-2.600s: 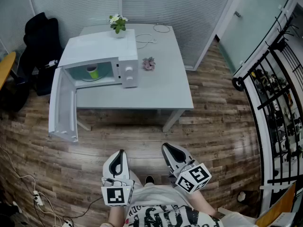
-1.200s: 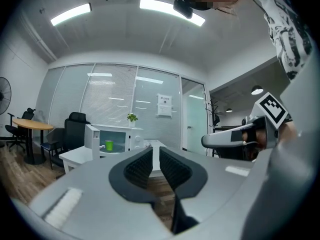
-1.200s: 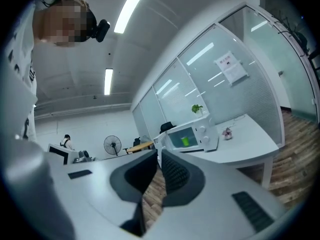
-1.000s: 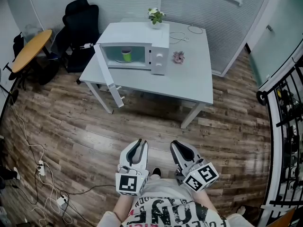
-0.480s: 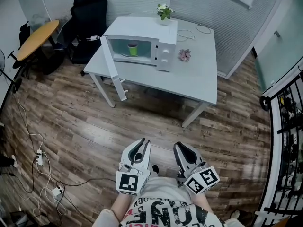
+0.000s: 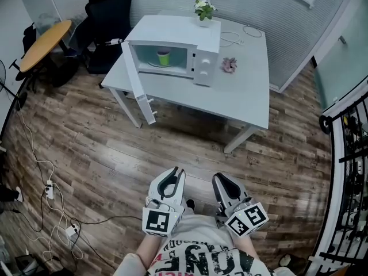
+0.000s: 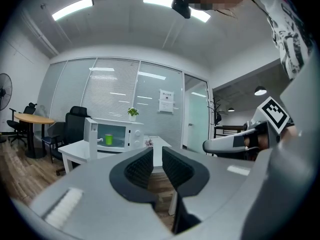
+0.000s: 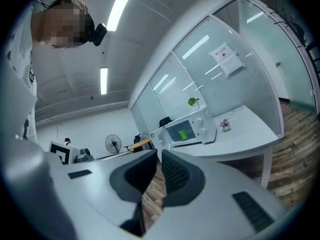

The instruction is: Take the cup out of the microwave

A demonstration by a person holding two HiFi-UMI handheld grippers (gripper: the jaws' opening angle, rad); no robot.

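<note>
Cup (image 6: 164,57): green, upright, standing inside the open microwave (image 6: 204,39) at the far left of the white surface (image 6: 247,96). The door (image 6: 137,88) is swung out toward you at the left edge of the cavity. You hold both grippers close to your body, well apart from the surface, with bare floor between. Left gripper (image 6: 174,174): fingers slightly parted, nothing between them. Right gripper (image 6: 221,180): fingers a narrow slit apart, also empty. Key relation: the cup lies almost straight ahead of the left gripper and ahead-left of the right. The left therefore looks marginally nearer and better lined up, though the door stands on that side. Judgement: reach not begun. Close on the surface first, then enter level at the cup's side.
</note>
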